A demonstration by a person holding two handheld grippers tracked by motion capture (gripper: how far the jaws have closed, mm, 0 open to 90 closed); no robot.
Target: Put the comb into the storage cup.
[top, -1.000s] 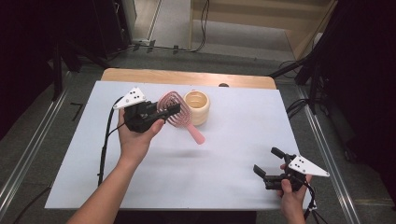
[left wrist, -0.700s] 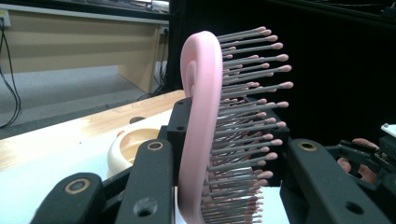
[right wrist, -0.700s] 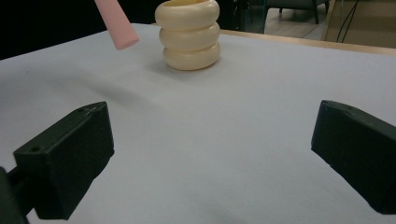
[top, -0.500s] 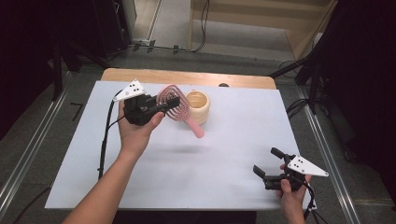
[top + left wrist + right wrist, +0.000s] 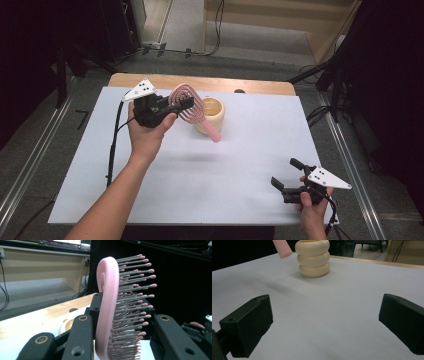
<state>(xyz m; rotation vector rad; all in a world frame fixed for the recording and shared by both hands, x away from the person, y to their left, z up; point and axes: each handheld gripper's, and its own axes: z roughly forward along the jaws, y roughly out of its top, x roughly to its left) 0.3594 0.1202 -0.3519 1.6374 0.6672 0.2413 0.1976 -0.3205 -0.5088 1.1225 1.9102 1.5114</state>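
Note:
A pink hairbrush (image 5: 189, 107) hangs in the air over the back of the table, its handle (image 5: 212, 133) slanting down to the right in front of a cream ribbed cup (image 5: 211, 115). My left gripper (image 5: 176, 106) is shut on the brush's head; in the left gripper view the pink head (image 5: 107, 305) and its bristles stand between the jaws. The cup (image 5: 313, 258) stands upright, with the handle tip (image 5: 281, 248) hovering beside its upper left in the right gripper view. My right gripper (image 5: 285, 175) rests open near the front right corner, nothing between its jaws.
A white sheet (image 5: 250, 165) covers the table, with a wooden strip (image 5: 260, 86) along the back edge. A black cable (image 5: 114, 145) trails from the left gripper down the left side. Dark floor and metal rails surround the table.
My left gripper has lifted the hairbrush and carried it up and toward the cup, so the handle now hangs just in front of the cup. The right gripper has stayed put.

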